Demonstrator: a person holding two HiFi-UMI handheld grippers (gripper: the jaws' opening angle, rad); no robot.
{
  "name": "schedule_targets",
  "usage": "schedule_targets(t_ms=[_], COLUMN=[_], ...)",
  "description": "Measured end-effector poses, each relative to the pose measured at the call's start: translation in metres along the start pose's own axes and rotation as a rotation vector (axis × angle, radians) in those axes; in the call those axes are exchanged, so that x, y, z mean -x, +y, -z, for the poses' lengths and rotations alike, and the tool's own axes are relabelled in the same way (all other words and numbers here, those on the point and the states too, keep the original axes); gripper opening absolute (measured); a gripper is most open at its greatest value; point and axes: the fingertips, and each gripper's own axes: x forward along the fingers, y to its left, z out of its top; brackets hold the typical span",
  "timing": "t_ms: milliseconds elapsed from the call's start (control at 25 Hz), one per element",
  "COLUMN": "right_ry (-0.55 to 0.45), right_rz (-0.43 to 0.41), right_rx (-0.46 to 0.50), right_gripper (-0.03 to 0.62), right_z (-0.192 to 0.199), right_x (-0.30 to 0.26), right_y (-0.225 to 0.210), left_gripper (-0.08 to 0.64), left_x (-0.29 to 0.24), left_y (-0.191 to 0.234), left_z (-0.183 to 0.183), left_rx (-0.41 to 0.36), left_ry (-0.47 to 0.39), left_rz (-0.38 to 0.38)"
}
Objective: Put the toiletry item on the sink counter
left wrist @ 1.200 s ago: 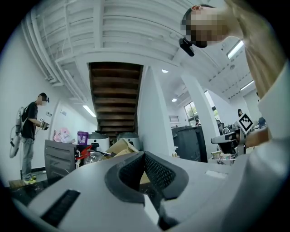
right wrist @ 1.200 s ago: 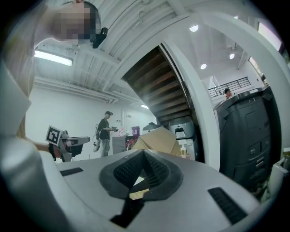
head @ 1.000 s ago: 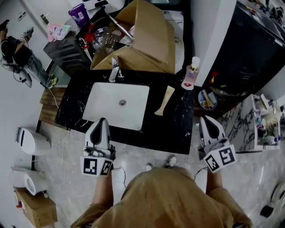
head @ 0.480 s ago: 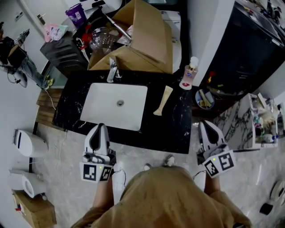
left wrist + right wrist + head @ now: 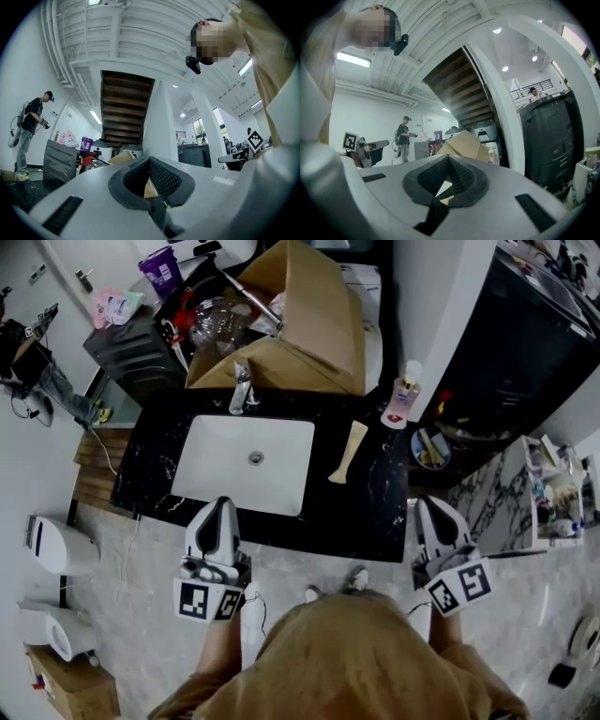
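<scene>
A cream tube-shaped toiletry item (image 5: pixel 345 452) lies on the black marble sink counter (image 5: pixel 361 512), just right of the white basin (image 5: pixel 246 463). A clear pump bottle (image 5: pixel 403 397) with a red label stands at the counter's back right corner. My left gripper (image 5: pixel 221 506) hovers over the counter's near edge in front of the basin, shut and empty. My right gripper (image 5: pixel 433 508) hangs just off the counter's near right corner, also shut and empty. In the gripper views the left gripper's pads (image 5: pixel 161 180) and the right gripper's pads (image 5: pixel 461 177) meet at the tips with nothing held.
A chrome faucet (image 5: pixel 242 388) stands behind the basin. An open cardboard box (image 5: pixel 305 329) sits behind the counter. A dark cart with clutter (image 5: pixel 155 329) is at back left, a black cabinet (image 5: pixel 516 343) at right, a round cup (image 5: pixel 433 448) beside the counter. A person (image 5: pixel 33 367) stands far left.
Both grippers hold nearly the same places at the counter's near edge, still shut. The head view has shifted slightly.
</scene>
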Motion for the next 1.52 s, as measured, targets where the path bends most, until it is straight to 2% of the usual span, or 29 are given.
schedule_targets(t_ms=[800,1520], right_ry=[-0.001,-0.008], right_rz=[0.005,-0.027], right_rx=[0.006,-0.004], right_gripper=[0.003,0.003], right_z=[0.006,0.003], right_x=[-0.003,-0.011], right_y=[0.023,-0.012], left_gripper=[0.005,0.004], left_x=[0.002,-0.022], left_y=[0.001,-0.024], left_z=[0.002,0.008], left_rx=[-0.004,-0.017], left_ry=[0.007,0.013], left_rz=[0.052,0.029])
